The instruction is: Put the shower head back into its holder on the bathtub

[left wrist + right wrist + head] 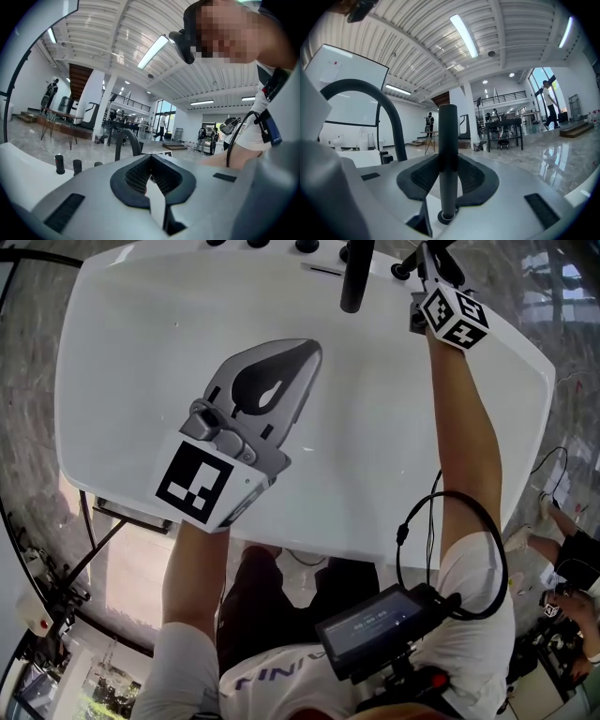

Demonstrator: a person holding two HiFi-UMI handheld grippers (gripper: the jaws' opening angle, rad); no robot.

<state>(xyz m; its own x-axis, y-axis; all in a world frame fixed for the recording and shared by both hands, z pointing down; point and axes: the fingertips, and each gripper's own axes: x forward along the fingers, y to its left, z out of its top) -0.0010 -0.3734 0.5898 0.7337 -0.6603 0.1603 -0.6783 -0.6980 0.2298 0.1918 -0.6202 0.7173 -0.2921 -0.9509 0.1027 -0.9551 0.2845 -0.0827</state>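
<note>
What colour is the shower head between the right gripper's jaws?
Dark grey, almost black. The shower head shows best in the right gripper view.

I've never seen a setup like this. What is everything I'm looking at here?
bathtub: one, white, filling the middle of the head view
knobs: at least three, black, on the tub's far rim
faucet spout: one, black, arched over the rim
shower head: one, dark handle showing, upright at the rim
holder: one, dark ring, right under the handle's lower end
floor: grey marbled stone, around the tub
black box: one, with a cable, at the person's waist
left gripper: one, grey, over the tub, jaws together, empty
right gripper: one, grey, at the far rim, jaws closed on the shower head
</note>
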